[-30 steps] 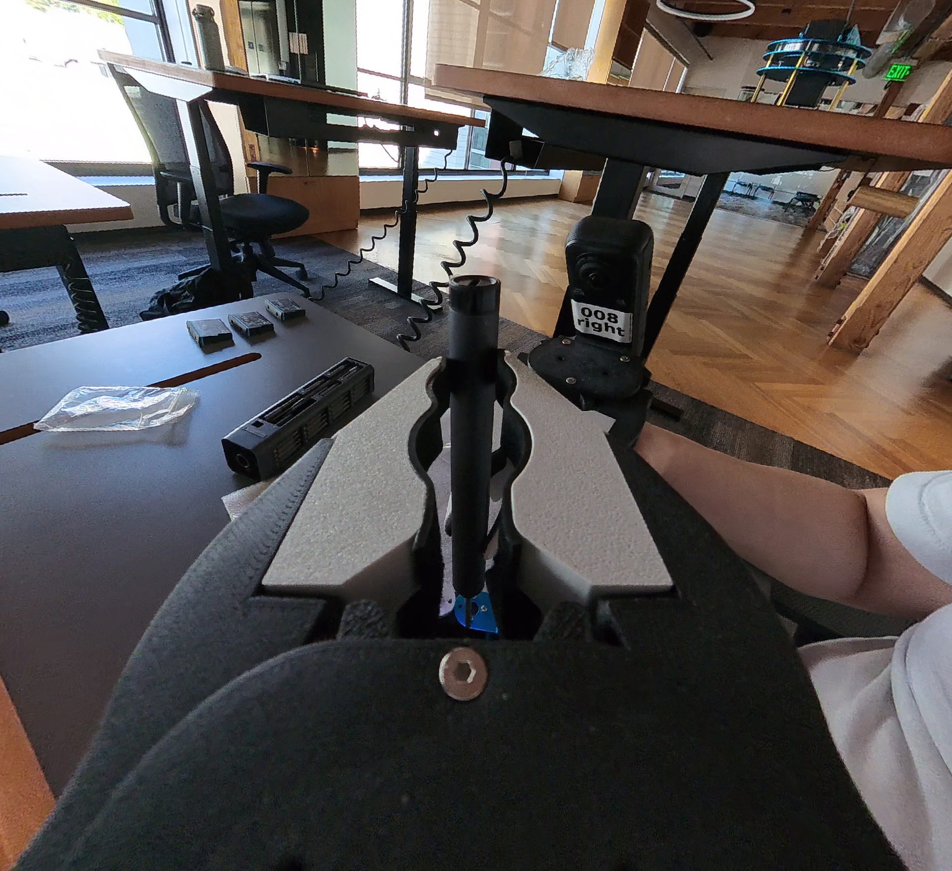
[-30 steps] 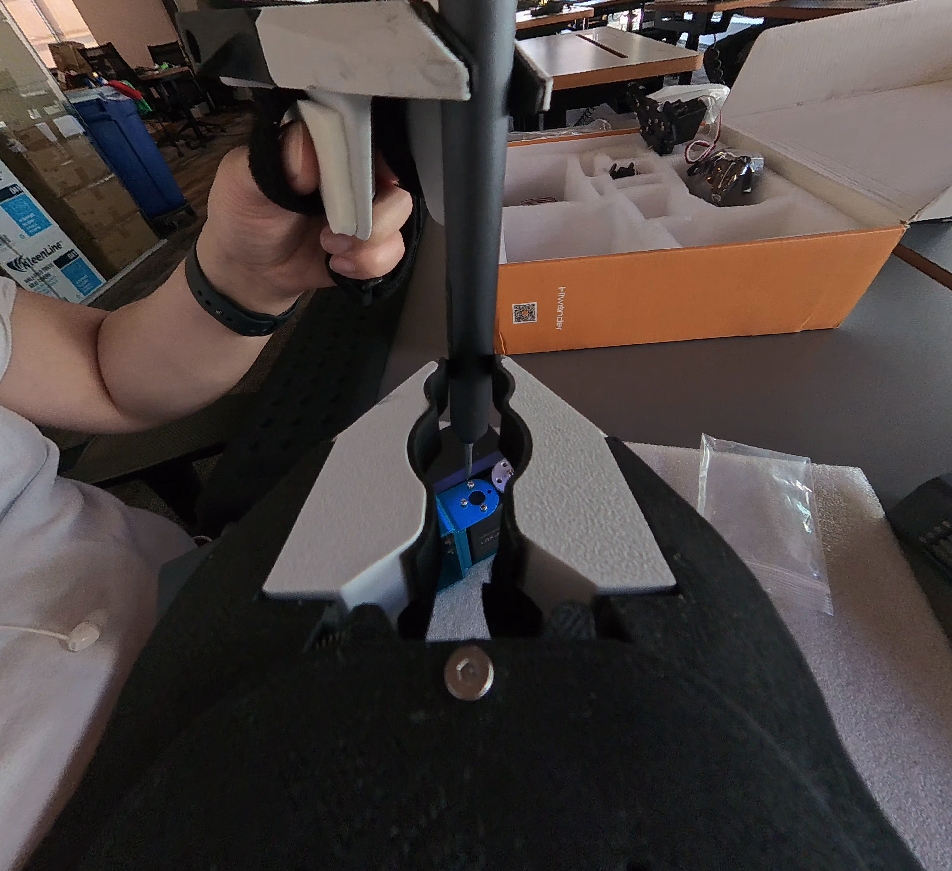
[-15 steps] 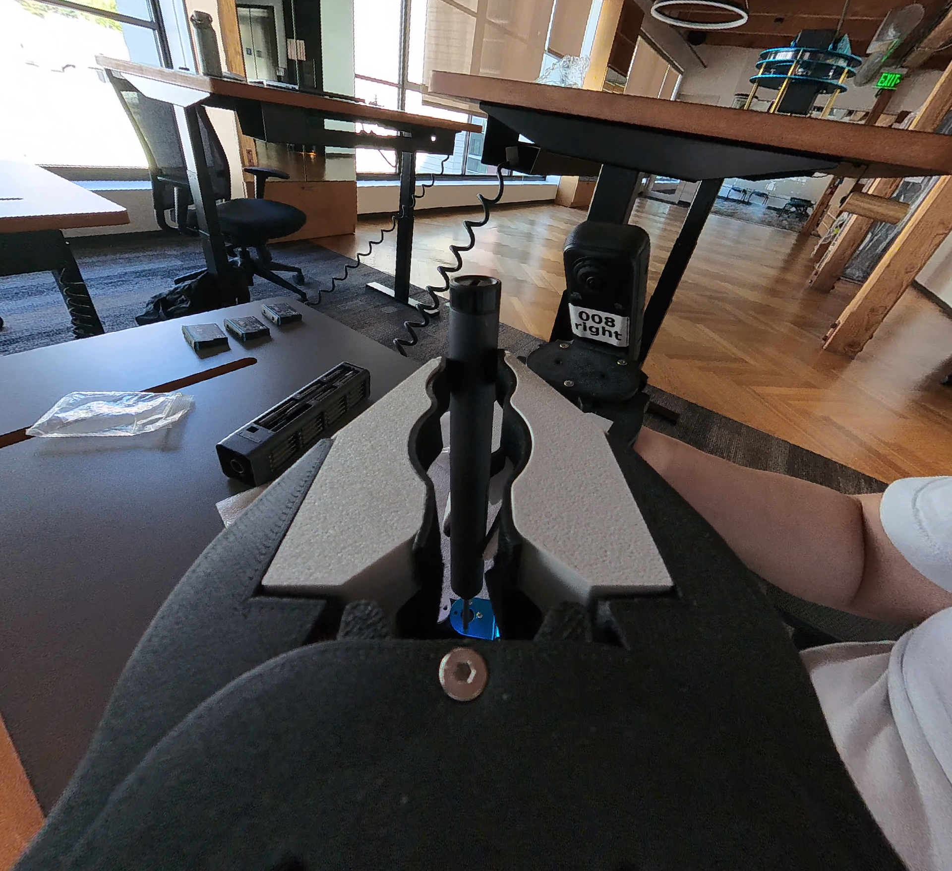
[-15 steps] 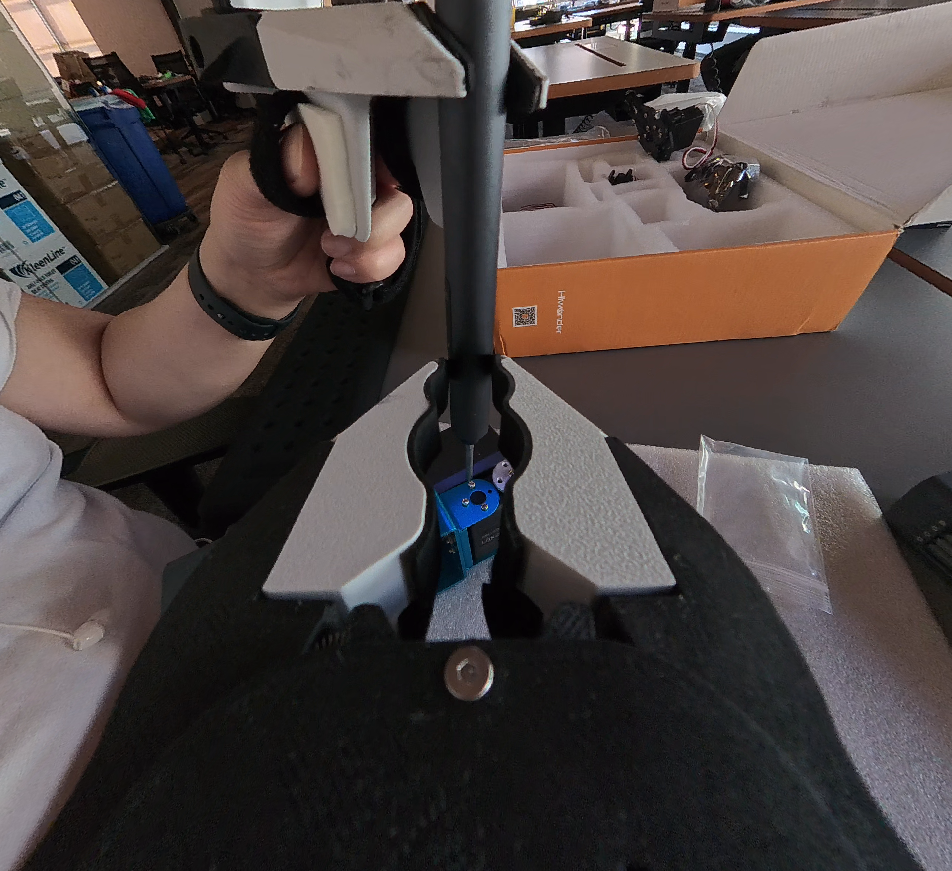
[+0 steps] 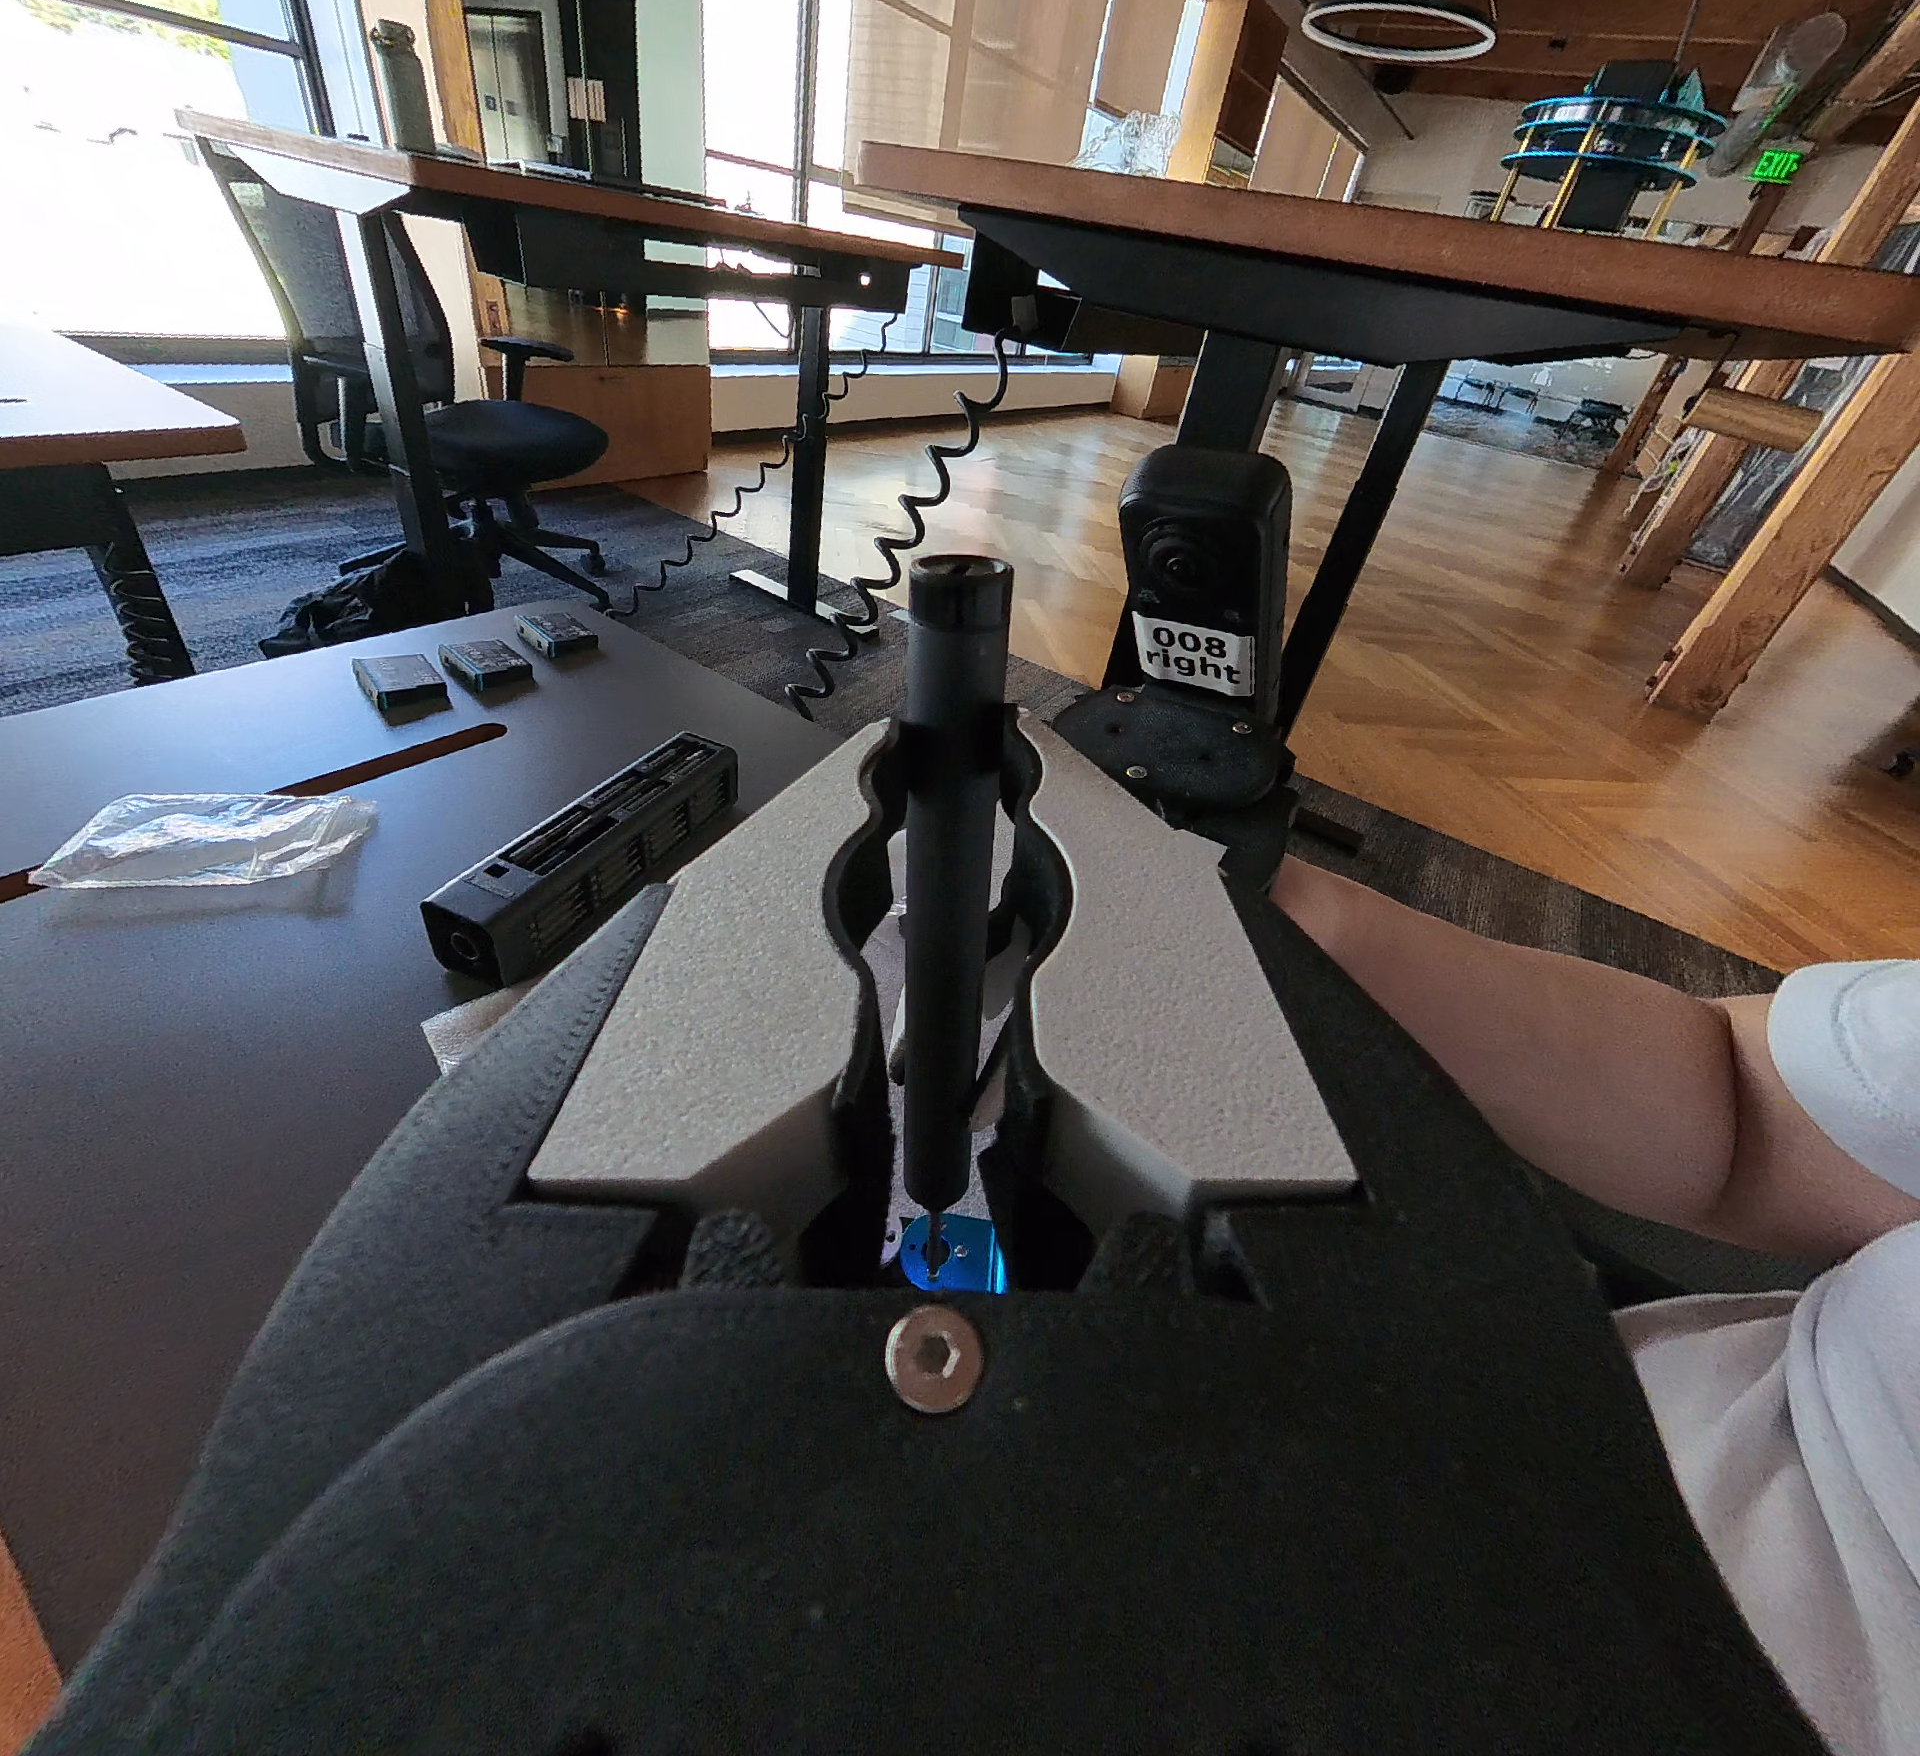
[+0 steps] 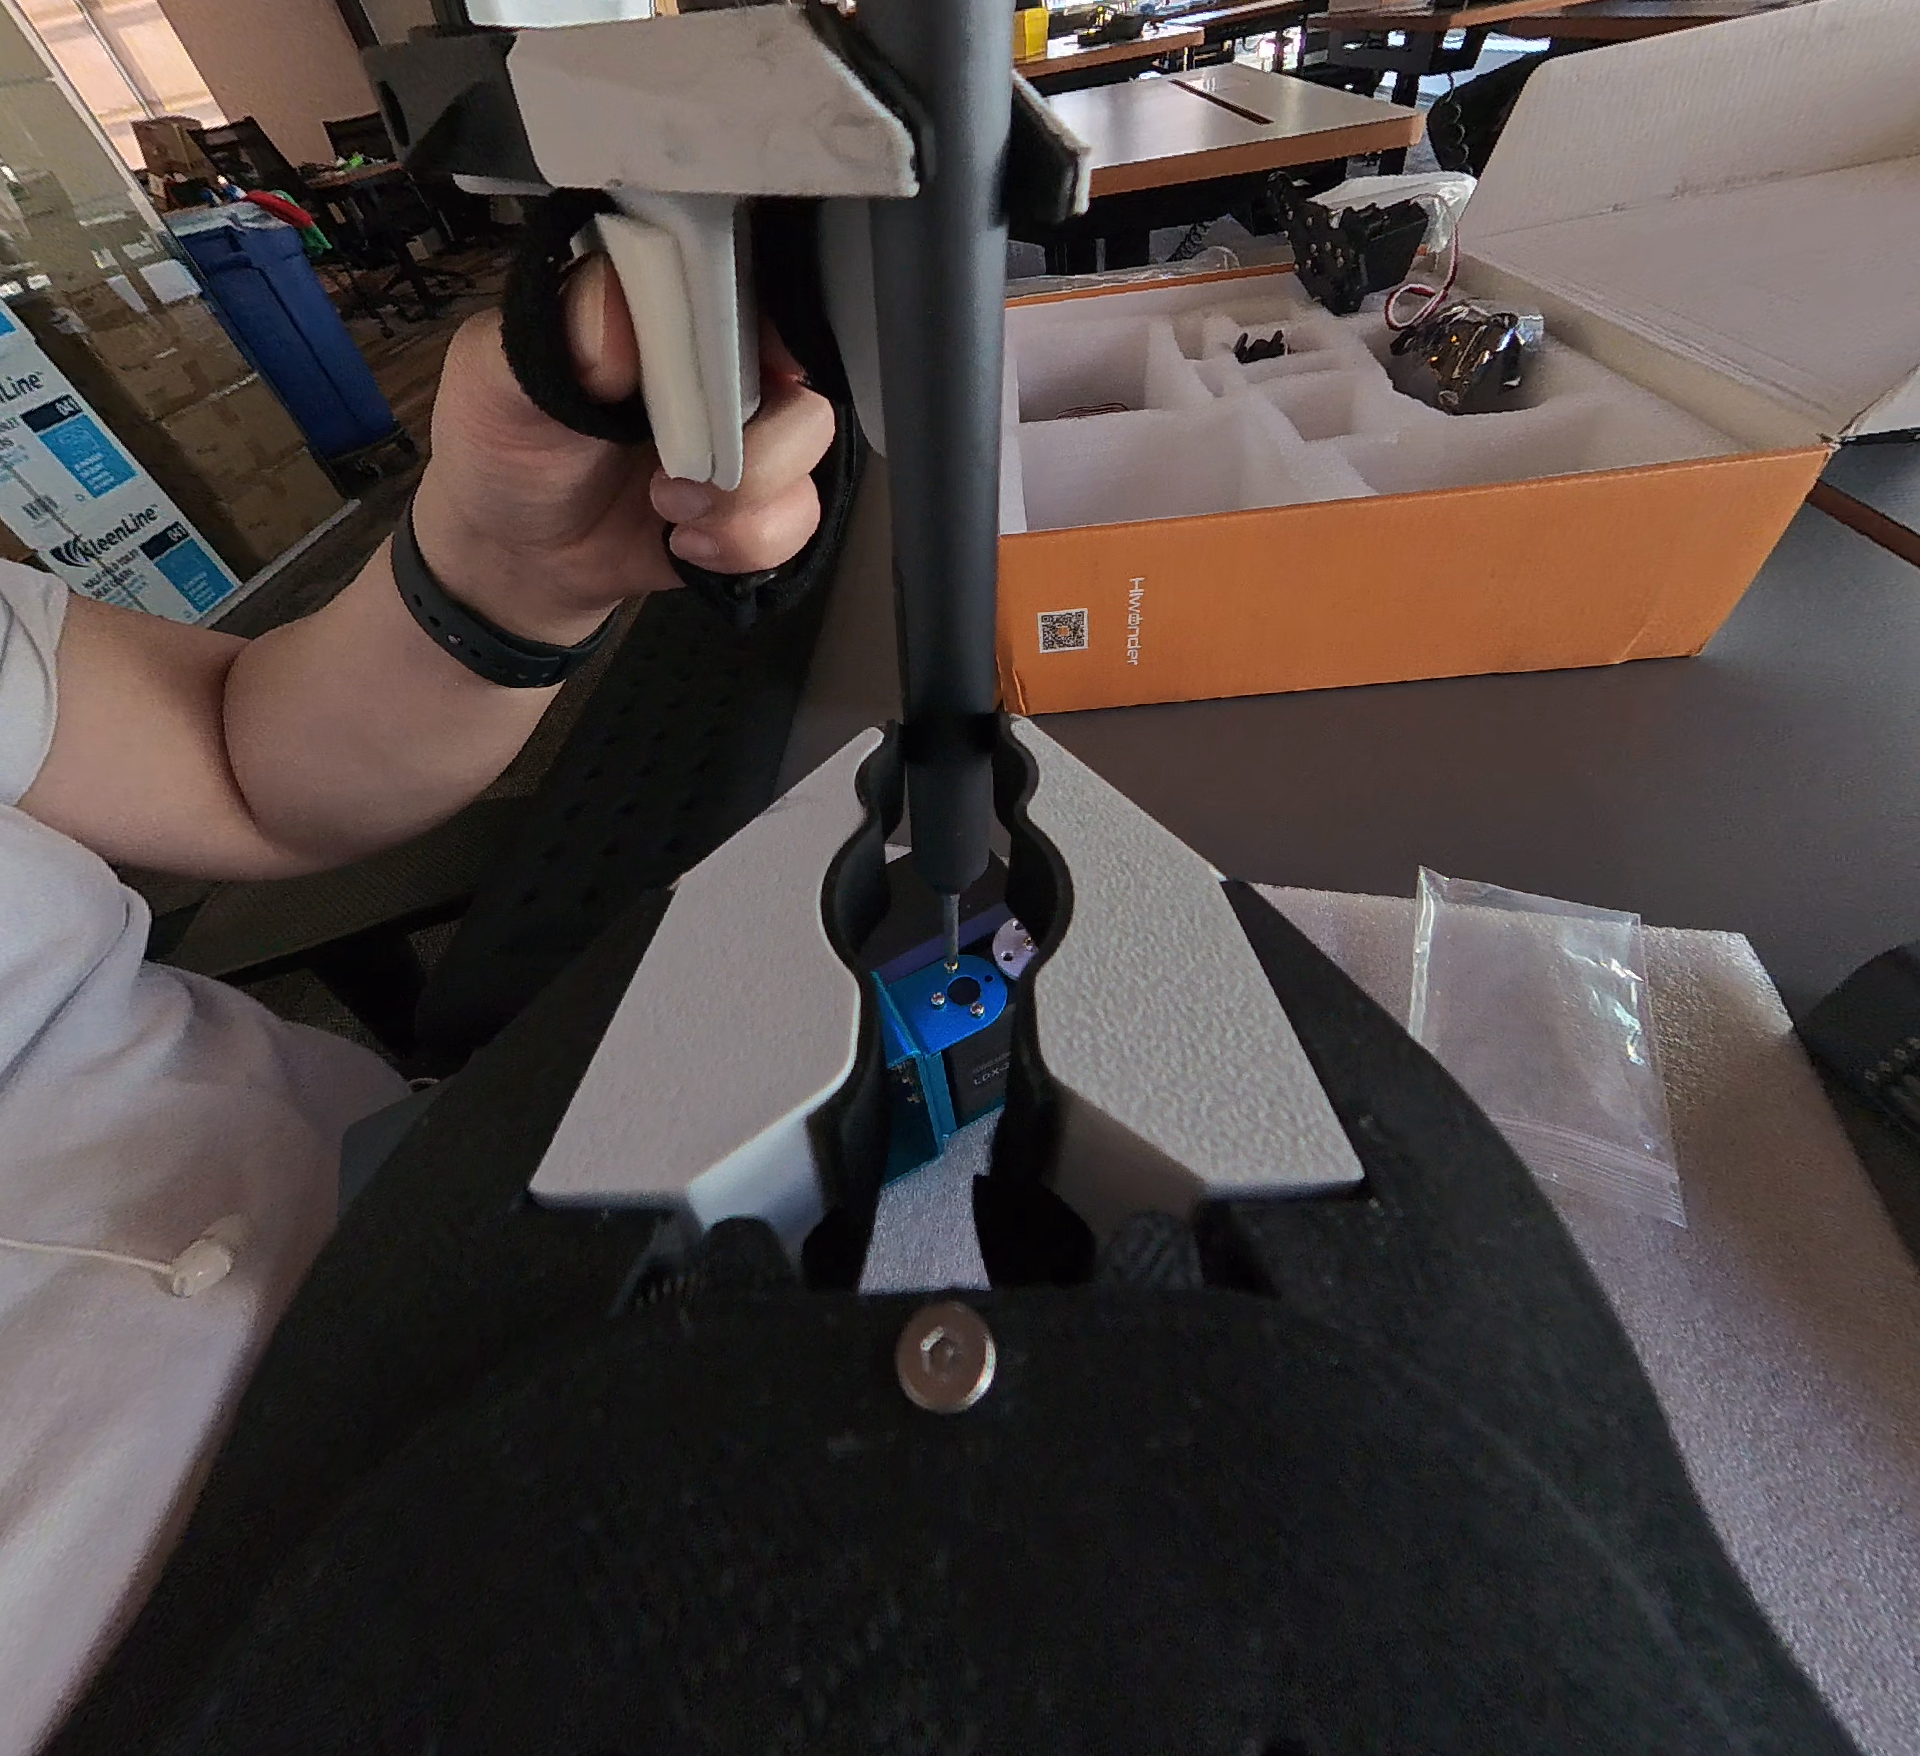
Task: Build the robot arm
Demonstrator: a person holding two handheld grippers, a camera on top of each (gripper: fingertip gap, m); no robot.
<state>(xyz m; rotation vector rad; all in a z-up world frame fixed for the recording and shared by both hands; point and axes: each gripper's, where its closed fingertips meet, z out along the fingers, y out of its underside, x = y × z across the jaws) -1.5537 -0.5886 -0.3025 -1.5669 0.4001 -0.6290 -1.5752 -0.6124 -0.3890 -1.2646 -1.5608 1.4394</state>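
- Left claw (image 5: pixel 951 750) clenched on my black screwdriver (image 5: pixel 943 885), shaft upright, bit tip on a screw atop the blue servo bracket (image 6: pixel 940 1010).
- Right claw (image 6: pixel 945 771) grips that blue servo bracket between its fingers, over white foam sheet (image 6: pixel 1745 1187) on the dark desk (image 6: pixel 1455 771).
- I note a clear plastic bag (image 6: pixel 1538 1010) just right of the claw, open orange box (image 6: pixel 1403 584) behind.
- Left view: black bit case (image 5: pixel 582 859) beside the claw, another clear bag (image 5: pixel 208 839) farther left.
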